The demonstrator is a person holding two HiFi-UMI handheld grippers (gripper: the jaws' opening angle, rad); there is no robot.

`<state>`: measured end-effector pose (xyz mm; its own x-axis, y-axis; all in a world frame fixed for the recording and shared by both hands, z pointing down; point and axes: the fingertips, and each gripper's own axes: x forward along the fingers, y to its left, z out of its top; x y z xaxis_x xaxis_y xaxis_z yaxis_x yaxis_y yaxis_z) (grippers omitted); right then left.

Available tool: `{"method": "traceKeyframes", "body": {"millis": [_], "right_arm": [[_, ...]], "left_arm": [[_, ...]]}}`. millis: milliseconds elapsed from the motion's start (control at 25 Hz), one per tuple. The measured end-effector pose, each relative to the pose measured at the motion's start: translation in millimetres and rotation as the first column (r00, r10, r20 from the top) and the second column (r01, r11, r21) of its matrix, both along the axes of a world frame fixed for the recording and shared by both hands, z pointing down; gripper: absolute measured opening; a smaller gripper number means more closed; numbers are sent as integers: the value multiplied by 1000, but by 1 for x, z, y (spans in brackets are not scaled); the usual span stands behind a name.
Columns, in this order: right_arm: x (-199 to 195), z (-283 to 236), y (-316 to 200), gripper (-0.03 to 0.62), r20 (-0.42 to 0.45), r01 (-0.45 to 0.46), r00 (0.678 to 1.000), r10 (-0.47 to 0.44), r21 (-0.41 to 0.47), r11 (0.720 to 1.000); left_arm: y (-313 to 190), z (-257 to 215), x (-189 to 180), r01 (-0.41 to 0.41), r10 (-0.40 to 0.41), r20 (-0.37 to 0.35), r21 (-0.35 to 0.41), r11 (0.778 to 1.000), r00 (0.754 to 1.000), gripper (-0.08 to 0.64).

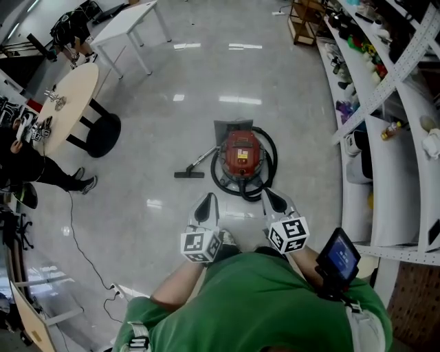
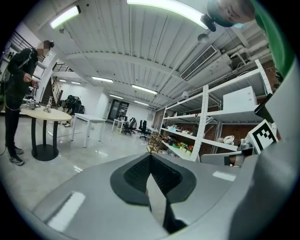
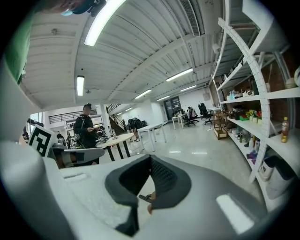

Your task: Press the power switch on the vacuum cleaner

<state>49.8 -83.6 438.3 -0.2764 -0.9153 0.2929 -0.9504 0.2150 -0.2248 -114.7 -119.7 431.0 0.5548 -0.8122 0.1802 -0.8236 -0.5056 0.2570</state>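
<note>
The red canister vacuum cleaner (image 1: 242, 154) stands on the grey floor ahead of me, its black hose (image 1: 269, 155) coiled round it and its floor nozzle (image 1: 189, 174) lying to the left. My left gripper (image 1: 206, 205) and right gripper (image 1: 276, 200) are held side by side just short of the vacuum, above the floor and touching nothing. Both are shut with nothing in them. The left gripper view has its jaws (image 2: 150, 157) closed tip to tip against the room; the right gripper view shows the same (image 3: 150, 157). The vacuum is out of sight in both gripper views.
A round wooden table (image 1: 69, 102) on a black base and a person in black (image 1: 31, 168) are at the left. A white table (image 1: 128, 20) stands at the back left. Loaded shelving (image 1: 392, 130) lines the right side. A thin cable (image 1: 77, 237) trails across the floor near left.
</note>
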Motion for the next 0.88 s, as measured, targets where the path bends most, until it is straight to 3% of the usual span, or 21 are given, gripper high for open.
{"method": "traceKeyframes", "body": {"millis": [360,880], "right_arm": [[-39,7,-47,2,-32,-90,995,90,-9,996],[-20,20,-85,3,-37,-137,990,137,-9,991]], "left_arm": [[-50,7,-39,-78,78,-16,9,997,997,8],[-90,21,-30,-90,90,1,-11,996,996,8]]}}
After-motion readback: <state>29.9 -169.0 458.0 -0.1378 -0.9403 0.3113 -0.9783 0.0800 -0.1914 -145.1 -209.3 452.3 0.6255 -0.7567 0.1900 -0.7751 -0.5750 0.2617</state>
